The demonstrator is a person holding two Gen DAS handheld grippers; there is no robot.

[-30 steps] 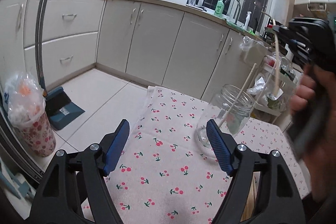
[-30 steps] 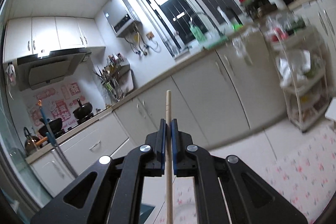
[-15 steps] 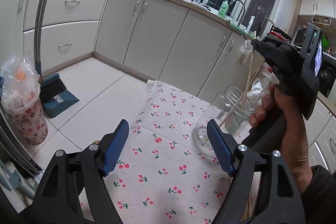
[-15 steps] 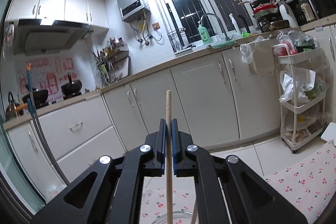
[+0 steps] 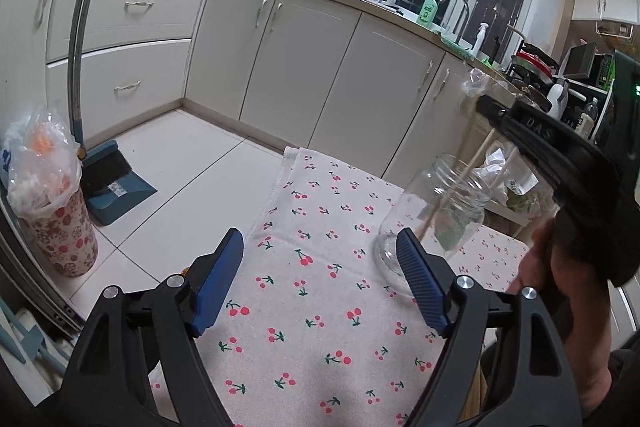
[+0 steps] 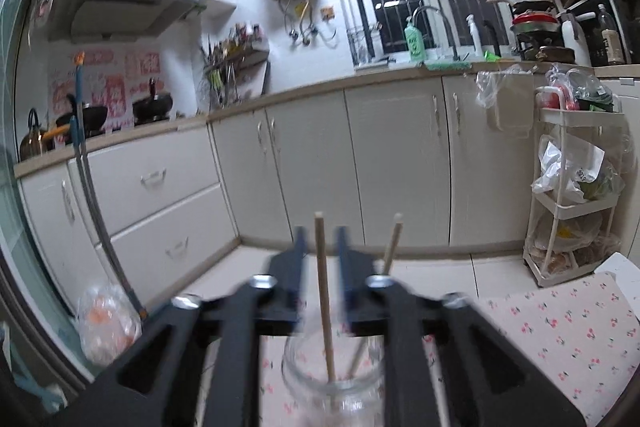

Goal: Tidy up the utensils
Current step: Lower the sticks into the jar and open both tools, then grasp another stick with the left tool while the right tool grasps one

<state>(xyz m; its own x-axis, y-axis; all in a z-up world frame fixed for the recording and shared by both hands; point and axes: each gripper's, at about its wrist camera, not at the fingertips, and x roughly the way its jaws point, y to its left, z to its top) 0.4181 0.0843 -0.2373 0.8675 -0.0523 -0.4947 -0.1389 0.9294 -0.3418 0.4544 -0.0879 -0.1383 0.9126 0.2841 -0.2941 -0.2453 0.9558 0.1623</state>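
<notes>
My right gripper [image 6: 320,259] had just been opening, its jaws parted with a gap on either side of the chopstick [image 6: 323,291] standing between them, the stick's lower end down in the glass jar [image 5: 436,215]. A second chopstick [image 6: 391,245] leaned in that jar near the cherry-print tablecloth's [image 5: 320,307] far right corner. My left gripper [image 5: 320,283] hung wide and empty over the cloth's middle, just beside the jar.

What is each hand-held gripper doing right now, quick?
Left hand-held gripper: open, holding nothing.
Right hand-held gripper: jaws just opening, chopstick loose between them, standing in the glass jar.
</notes>
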